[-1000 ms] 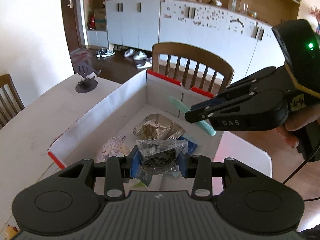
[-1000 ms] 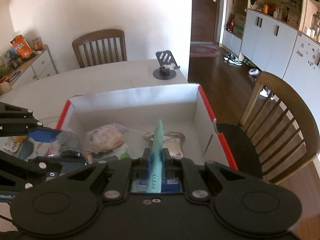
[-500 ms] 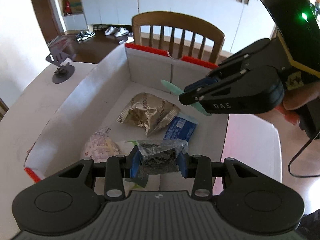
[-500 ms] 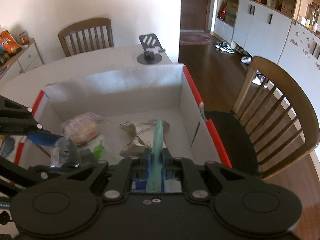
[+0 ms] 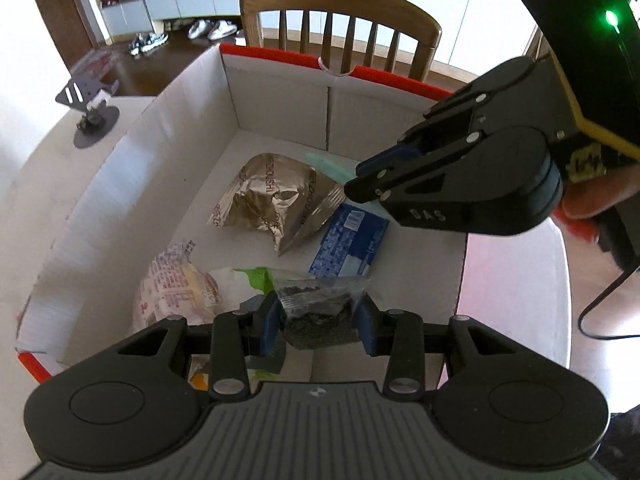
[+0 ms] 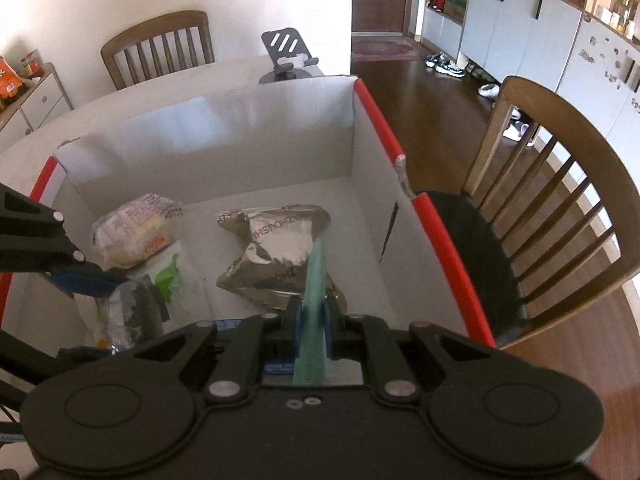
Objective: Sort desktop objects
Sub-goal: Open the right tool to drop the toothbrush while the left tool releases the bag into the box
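Observation:
A white cardboard box with red edges (image 5: 280, 80) stands on the table and also shows in the right wrist view (image 6: 240, 128). My left gripper (image 5: 318, 322) is shut on a clear bag of dark granules (image 5: 320, 308), held over the box's near end. My right gripper (image 6: 312, 320) is shut on a thin teal strip (image 6: 314, 280), held over the box; it shows in the left wrist view (image 5: 362, 186) with the strip's tip (image 5: 324, 164) sticking out. In the box lie a gold foil packet (image 5: 272, 196), a blue packet (image 5: 352, 240) and a pink-printed bread bag (image 5: 176, 284).
A black phone stand (image 5: 92, 120) sits on the white table beyond the box, also seen in the right wrist view (image 6: 286, 60). A wooden chair (image 6: 560, 208) stands close against the box's far end. Another chair (image 6: 160, 48) stands at the table's far side.
Both grippers have moved forward and lower over the box, each still holding its item. The box interior now fills more of both views.

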Motion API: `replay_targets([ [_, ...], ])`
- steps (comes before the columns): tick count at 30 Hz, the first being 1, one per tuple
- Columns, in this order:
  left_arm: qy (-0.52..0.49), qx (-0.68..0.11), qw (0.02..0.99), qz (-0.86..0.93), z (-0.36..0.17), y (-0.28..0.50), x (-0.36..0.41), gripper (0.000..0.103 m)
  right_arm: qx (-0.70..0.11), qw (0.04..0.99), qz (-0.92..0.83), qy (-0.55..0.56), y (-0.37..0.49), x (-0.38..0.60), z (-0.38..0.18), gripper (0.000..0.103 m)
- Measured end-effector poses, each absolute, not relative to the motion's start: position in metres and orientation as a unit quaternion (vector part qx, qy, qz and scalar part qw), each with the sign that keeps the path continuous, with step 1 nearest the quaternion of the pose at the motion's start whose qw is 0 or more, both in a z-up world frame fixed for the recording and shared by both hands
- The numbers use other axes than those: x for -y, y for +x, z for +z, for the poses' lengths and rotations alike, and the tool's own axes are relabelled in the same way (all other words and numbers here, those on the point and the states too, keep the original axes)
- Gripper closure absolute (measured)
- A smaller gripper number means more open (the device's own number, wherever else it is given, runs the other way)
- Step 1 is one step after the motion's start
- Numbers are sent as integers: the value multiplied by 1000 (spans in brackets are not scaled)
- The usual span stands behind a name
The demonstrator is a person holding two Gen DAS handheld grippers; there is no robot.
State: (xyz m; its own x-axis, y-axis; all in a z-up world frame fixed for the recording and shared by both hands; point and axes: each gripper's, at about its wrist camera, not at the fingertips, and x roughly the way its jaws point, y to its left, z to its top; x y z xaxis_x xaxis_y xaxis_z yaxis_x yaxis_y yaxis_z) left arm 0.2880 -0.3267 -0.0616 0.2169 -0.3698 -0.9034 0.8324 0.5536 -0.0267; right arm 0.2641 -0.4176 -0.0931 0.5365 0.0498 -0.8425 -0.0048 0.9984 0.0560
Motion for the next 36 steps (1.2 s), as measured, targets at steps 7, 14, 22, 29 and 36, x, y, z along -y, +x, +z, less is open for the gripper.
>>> replay_targets([
  [7, 222, -498, 738, -398, -69, 300, 324, 64, -493, 869, 19, 19, 272, 415, -99, 93],
  [14, 193, -542, 718, -392, -86, 311, 322, 65, -504, 863, 23, 16, 277, 415, -102, 89],
  [22, 177, -541, 722, -392, -82, 312, 321, 58, -498, 867, 20, 19, 277, 417, -102, 77],
  [29, 157, -515, 741, -402, -62, 304, 312, 25, -483, 874, 29, 28, 272, 418, -91, 65],
  [36, 143, -492, 756, -407, -40, 285, 302, 25, -473, 879, 41, 27, 262, 411, -78, 57],
])
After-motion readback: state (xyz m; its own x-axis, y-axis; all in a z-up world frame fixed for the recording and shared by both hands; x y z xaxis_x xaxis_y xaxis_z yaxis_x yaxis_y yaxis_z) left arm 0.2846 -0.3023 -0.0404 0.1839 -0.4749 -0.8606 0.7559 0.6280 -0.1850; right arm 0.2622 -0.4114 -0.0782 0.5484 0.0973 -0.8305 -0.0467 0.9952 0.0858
